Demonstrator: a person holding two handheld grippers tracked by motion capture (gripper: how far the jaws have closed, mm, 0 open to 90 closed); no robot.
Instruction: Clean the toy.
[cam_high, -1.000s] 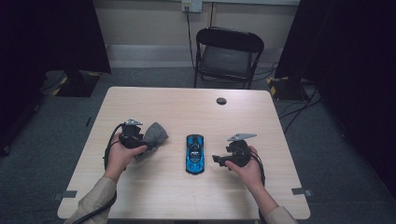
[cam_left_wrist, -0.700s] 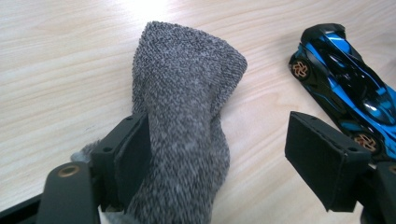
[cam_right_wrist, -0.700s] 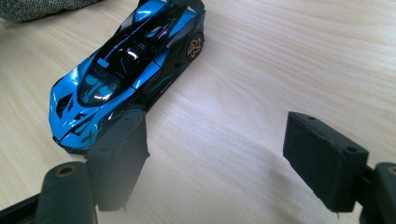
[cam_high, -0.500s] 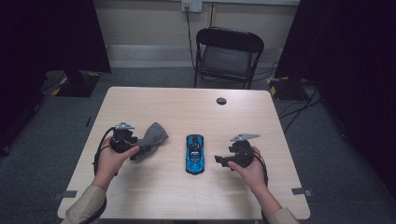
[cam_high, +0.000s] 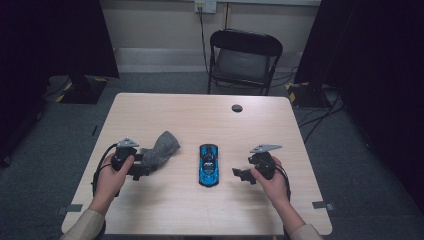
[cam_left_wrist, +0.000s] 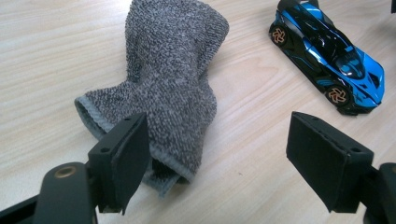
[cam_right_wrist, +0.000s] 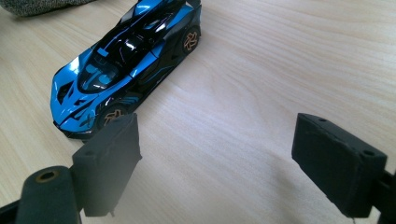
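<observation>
Compared with one second earlier, the left tongs (cam_high: 140, 169) sit farther left on the desk (cam_high: 280, 125), and the grey sock (cam_high: 161, 147) has shifted left with them, widening the gap to the blue toy car (cam_high: 208, 165). The left tongs stand spread; one pad lies against the sock's cuff (cam_left_wrist: 154, 163) without pinching it. The right tongs (cam_high: 240, 174) have just been opening and stand spread over bare wood, just right of the car. Bare desk surrounds the car; both hands lie near the front edge.
</observation>
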